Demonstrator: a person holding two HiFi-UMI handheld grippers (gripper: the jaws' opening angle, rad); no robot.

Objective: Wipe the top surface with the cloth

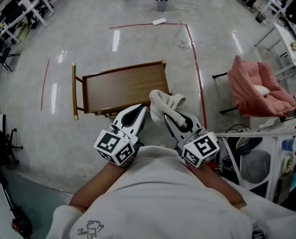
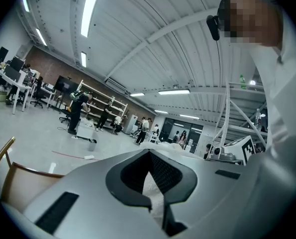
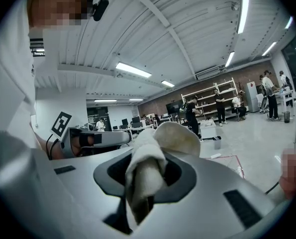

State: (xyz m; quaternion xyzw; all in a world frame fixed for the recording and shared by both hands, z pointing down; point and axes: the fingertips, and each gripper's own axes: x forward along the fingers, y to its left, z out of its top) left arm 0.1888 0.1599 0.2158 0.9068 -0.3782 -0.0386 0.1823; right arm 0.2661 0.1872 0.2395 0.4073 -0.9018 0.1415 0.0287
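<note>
A brown wooden table top (image 1: 123, 86) with a raised rim stands on the floor just ahead of me. Both grippers are held close to my chest, above its near edge. My right gripper (image 1: 166, 112) (image 3: 147, 158) is shut on a white terry cloth (image 1: 162, 101) (image 3: 173, 137), which bunches up above its tips. My left gripper (image 1: 142, 108) (image 2: 148, 153) lies beside it, tips against the same cloth, and a strip of the cloth (image 2: 150, 190) shows pinched between its jaws. From the right gripper view, the left gripper (image 3: 122, 136) reaches the cloth's side.
A brass handle bar (image 1: 73, 91) runs along the table's left end. A pink armchair (image 1: 259, 86) stands at the right, with a white rack (image 1: 287, 153) nearer me. Red tape lines (image 1: 197, 68) mark the floor. A black office chair (image 1: 3, 143) stands at the left.
</note>
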